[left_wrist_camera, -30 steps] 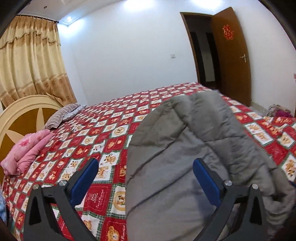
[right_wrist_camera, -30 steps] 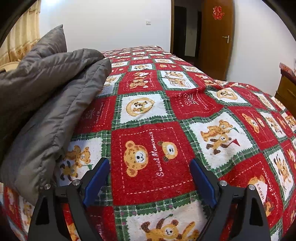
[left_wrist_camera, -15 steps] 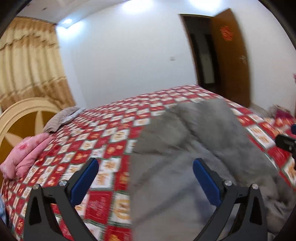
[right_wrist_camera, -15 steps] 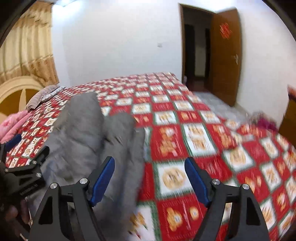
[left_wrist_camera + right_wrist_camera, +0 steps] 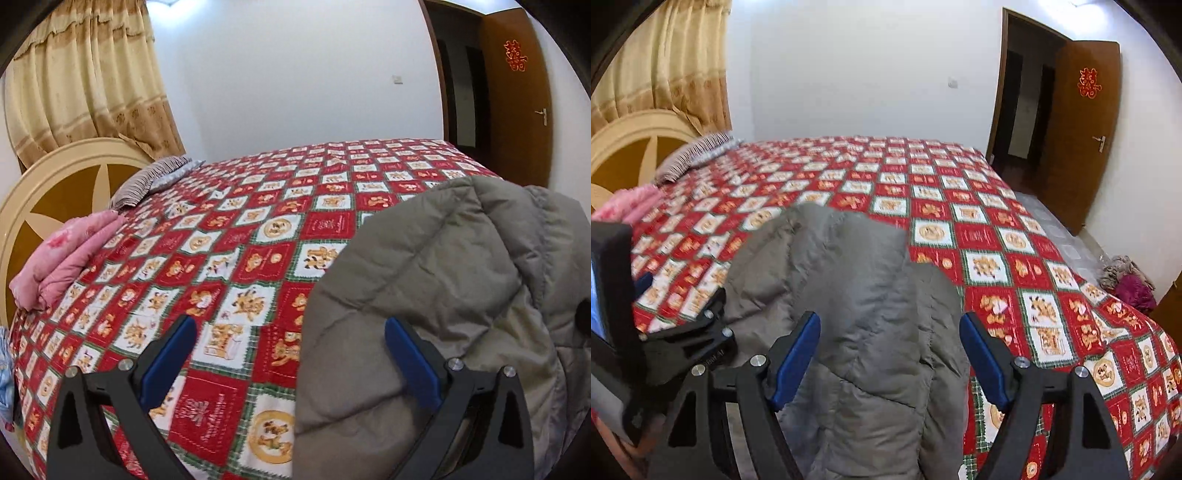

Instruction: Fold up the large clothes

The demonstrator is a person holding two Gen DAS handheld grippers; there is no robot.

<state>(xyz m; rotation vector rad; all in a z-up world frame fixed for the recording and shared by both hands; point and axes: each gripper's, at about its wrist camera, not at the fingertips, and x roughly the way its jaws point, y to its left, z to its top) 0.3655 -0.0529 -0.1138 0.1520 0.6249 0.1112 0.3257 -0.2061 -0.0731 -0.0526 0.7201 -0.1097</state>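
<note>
Pink bedding [image 5: 62, 258] beside a striped pillow [image 5: 151, 181].

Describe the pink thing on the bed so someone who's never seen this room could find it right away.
Start at the bed's round cream and brown headboard. On the red bear-print bedspread just below it lies a folded pink blanket, next to a striped grey pillow. It is the only pink item there, far from the grey padded coat.

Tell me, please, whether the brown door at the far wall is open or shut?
Open: the brown door swings away from its frame, exposing the dark doorway beside it.
</note>
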